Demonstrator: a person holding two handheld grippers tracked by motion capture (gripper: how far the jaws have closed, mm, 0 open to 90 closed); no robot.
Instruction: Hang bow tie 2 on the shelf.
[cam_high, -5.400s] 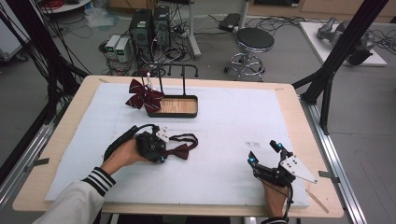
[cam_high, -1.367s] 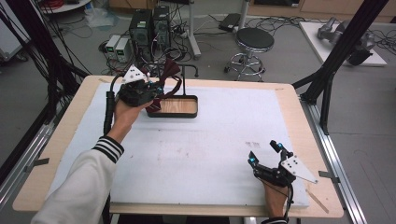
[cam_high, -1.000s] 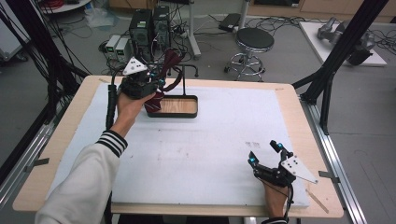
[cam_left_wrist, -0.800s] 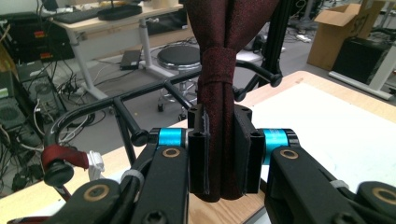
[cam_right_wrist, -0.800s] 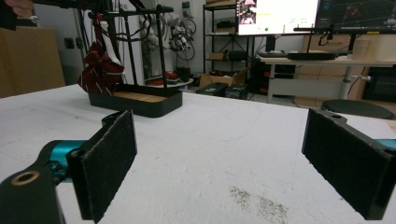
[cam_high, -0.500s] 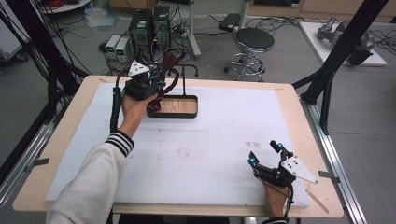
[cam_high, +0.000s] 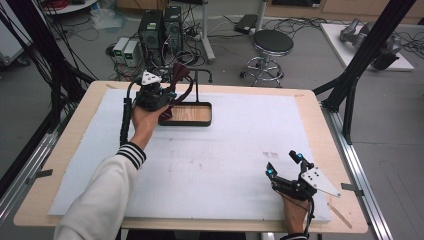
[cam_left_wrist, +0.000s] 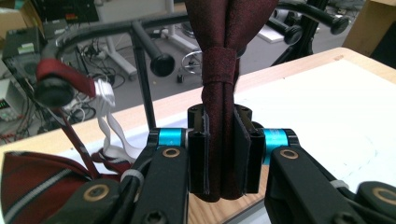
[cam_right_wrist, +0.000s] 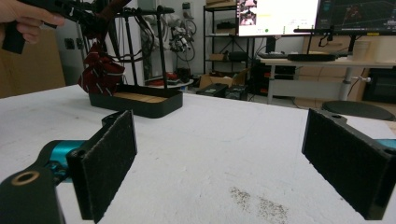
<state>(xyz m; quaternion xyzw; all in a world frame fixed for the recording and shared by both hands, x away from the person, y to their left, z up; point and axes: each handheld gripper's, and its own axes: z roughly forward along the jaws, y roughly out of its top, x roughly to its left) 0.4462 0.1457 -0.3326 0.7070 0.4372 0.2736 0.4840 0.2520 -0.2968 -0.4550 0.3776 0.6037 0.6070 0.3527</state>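
Right hand-held gripper (cam_high: 286, 170) rested near table's (cam_high: 60, 200) front right corner, jaws wide apart, nothing between pads.

Left hand-held gripper (cam_left_wrist: 219, 154) was at far left, over stand (cam_high: 197, 95), jaws clamped on dark red bow tie (cam_left_wrist: 219, 79), its knot just above pads.

Striped bow tie (cam_right_wrist: 100, 70) hung on stand's rail, strap looped over rail end.

Judged: one tie hung; second at rail, hooking and release left.

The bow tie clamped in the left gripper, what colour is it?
Dark maroon bow tie, clearest in the left gripper view.
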